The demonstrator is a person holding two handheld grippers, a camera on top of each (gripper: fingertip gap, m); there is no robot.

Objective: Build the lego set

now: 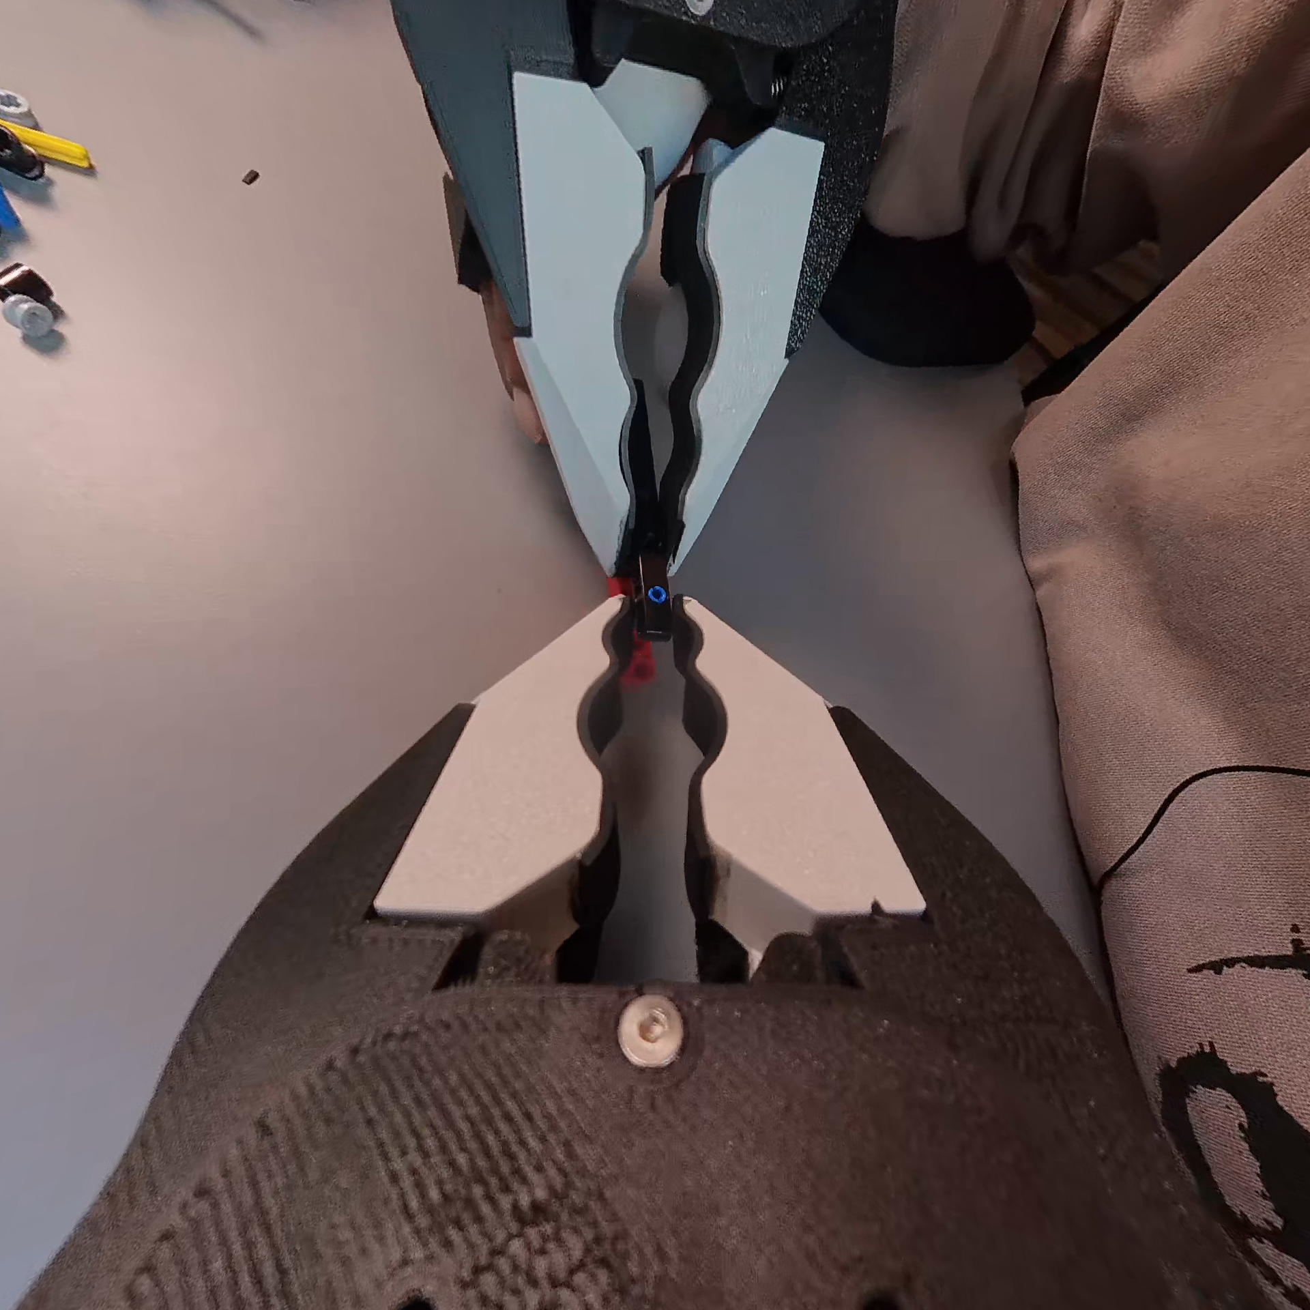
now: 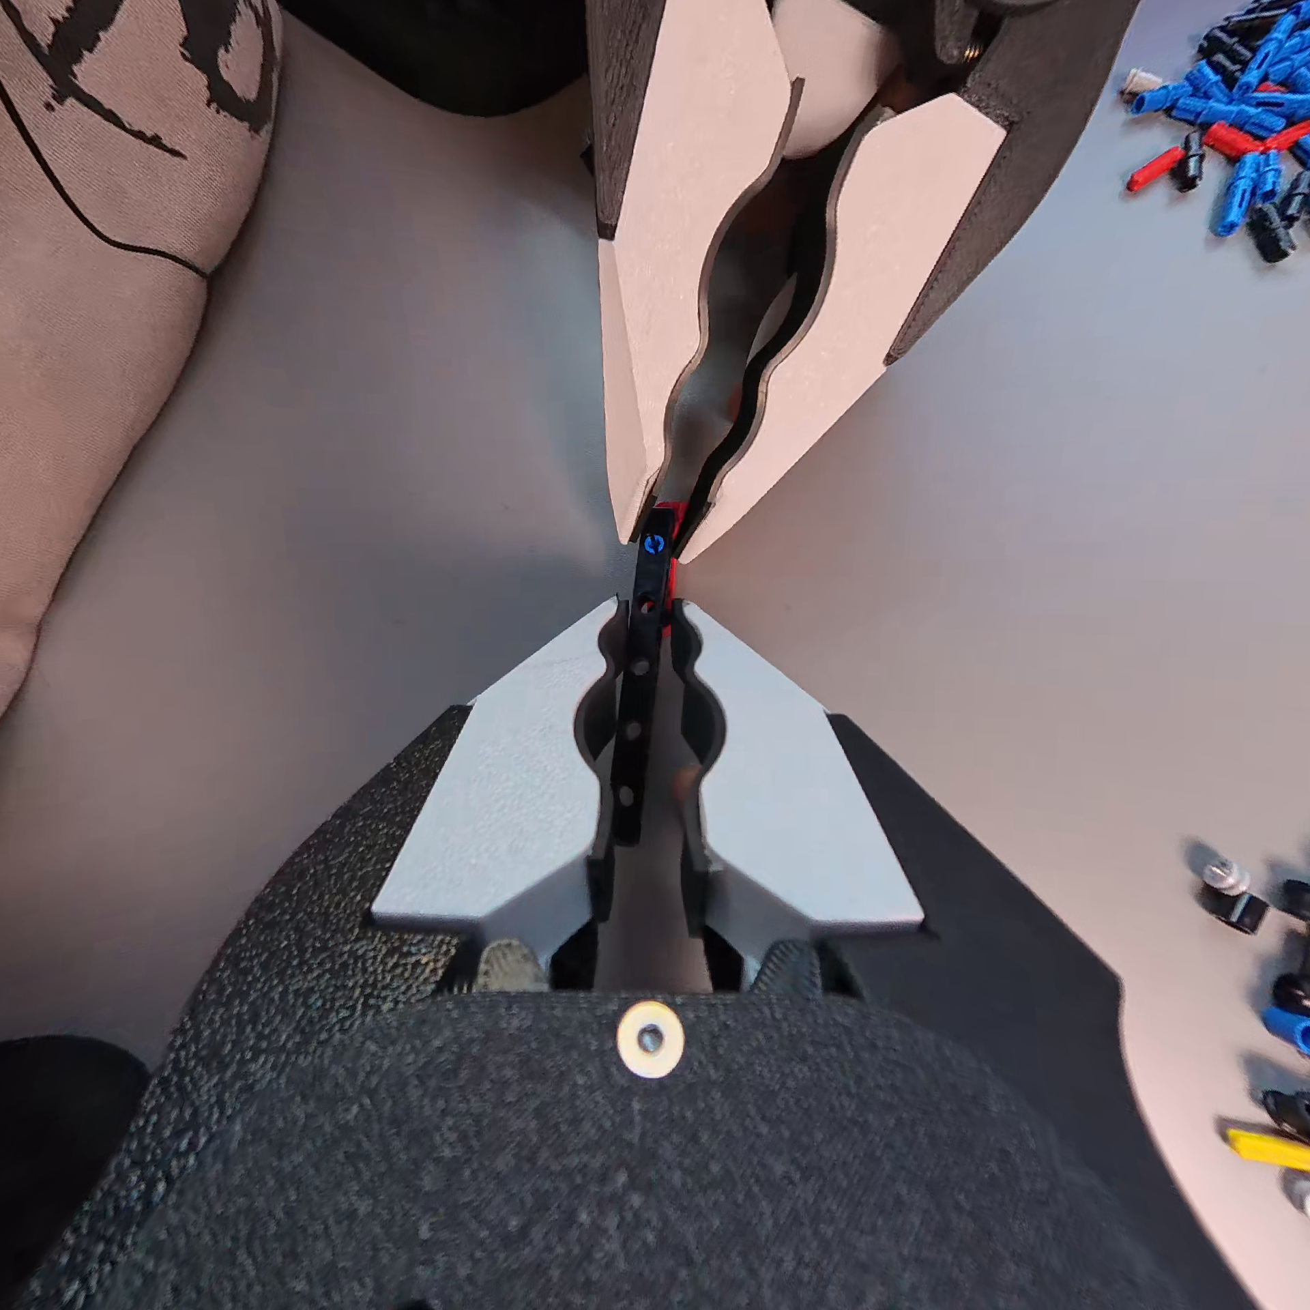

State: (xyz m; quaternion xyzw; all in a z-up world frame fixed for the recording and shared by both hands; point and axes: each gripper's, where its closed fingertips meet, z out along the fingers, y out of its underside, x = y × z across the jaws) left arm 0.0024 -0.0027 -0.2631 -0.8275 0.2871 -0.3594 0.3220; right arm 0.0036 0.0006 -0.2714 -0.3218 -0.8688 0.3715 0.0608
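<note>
the right gripper (image 2: 648, 602) is pinched on a thin black beam (image 2: 638, 709) with a row of holes, while the left gripper (image 1: 648, 602), nearly closed, nips a red piece (image 1: 638, 666) against the beam's blue-pinned tip (image 1: 658, 594). being gripped so finely, either part could twist or pop free if the tongs push off-axis. the beam hangs above the table (image 2: 390, 425), well apart from the loose pile of blue pins (image 2: 1247, 120).
</note>
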